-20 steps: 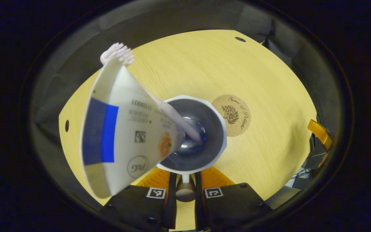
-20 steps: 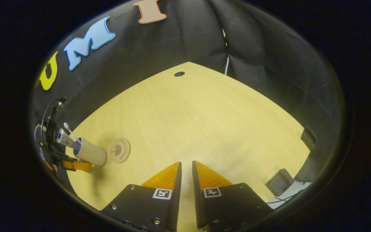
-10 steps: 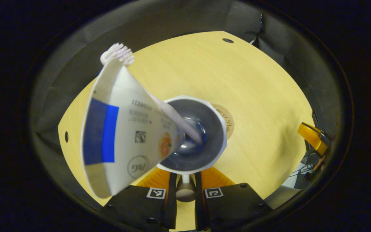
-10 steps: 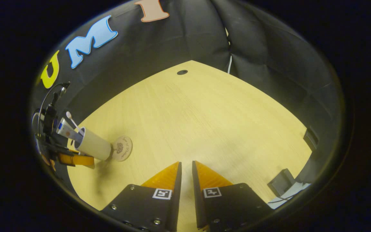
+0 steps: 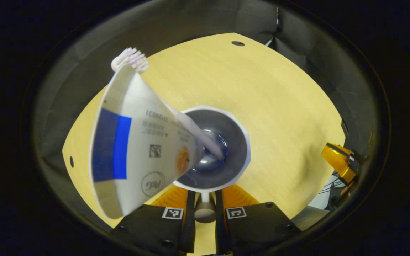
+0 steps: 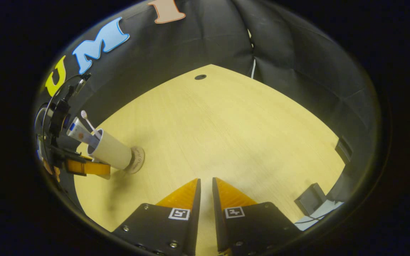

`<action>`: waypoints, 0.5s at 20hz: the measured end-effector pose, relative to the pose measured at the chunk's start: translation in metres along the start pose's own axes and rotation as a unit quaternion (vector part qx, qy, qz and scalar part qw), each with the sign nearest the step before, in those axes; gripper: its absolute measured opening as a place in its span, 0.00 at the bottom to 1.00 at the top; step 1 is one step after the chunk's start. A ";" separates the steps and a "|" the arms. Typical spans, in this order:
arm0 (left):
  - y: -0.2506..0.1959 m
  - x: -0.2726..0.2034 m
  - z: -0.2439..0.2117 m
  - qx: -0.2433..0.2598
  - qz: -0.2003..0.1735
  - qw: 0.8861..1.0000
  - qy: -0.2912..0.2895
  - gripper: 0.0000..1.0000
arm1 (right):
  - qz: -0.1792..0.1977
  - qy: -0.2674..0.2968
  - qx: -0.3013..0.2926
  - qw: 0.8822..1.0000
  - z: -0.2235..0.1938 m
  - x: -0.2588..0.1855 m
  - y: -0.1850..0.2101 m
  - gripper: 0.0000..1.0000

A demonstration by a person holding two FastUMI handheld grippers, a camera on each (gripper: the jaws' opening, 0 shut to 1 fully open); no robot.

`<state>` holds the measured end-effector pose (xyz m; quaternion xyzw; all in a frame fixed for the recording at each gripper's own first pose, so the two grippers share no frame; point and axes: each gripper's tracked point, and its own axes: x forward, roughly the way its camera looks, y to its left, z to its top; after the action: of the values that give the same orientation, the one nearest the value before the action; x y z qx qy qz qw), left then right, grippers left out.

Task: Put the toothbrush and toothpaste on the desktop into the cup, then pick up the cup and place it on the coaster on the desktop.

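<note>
1. Between the left gripper (image 5: 205, 199) fingers: cup (image 5: 212, 149) handle, pinched; toothbrush (image 5: 130, 58) and toothpaste (image 5: 133, 142) inside.
2. Over the coaster (image 6: 138, 160): cup, tilted.
3. Above the desktop (image 6: 226, 135): right gripper (image 6: 205, 185), jaws nearly closed, holding nothing.

The pale wooden desktop (image 6: 233, 135) lies open across its middle and far side, wide enough for a gripper to pass. At its left edge the cream cylindrical cup (image 6: 112, 150) stands over the round cork coaster (image 6: 138, 160) (toothbrush and tube sticking out above). A small dark box (image 6: 311, 202) sits near the right corner.
</note>
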<state>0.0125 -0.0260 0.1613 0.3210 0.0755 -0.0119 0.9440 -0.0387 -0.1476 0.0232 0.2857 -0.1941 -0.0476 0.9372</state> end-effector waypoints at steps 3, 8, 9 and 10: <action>0.000 -0.002 0.001 0.001 -0.004 1.000 0.006 0.29 | -0.004 0.000 0.008 1.000 -0.002 0.000 -0.007 0.21; 0.004 0.000 0.001 -0.007 -0.005 1.000 0.011 0.29 | -0.009 0.004 0.017 1.000 -0.004 -0.001 -0.017 0.21; 0.004 0.003 0.000 -0.007 -0.003 1.000 0.010 0.29 | -0.009 0.004 0.017 1.000 -0.005 0.000 -0.018 0.21; 0.005 0.004 -0.001 -0.007 -0.001 1.000 0.009 0.29 | -0.010 0.005 0.017 1.000 -0.005 0.000 -0.020 0.22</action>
<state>0.0168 -0.0212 0.1628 0.3143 0.0843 -0.0091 0.9455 -0.0365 -0.1616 0.0082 0.3035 -0.1872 -0.0524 0.9328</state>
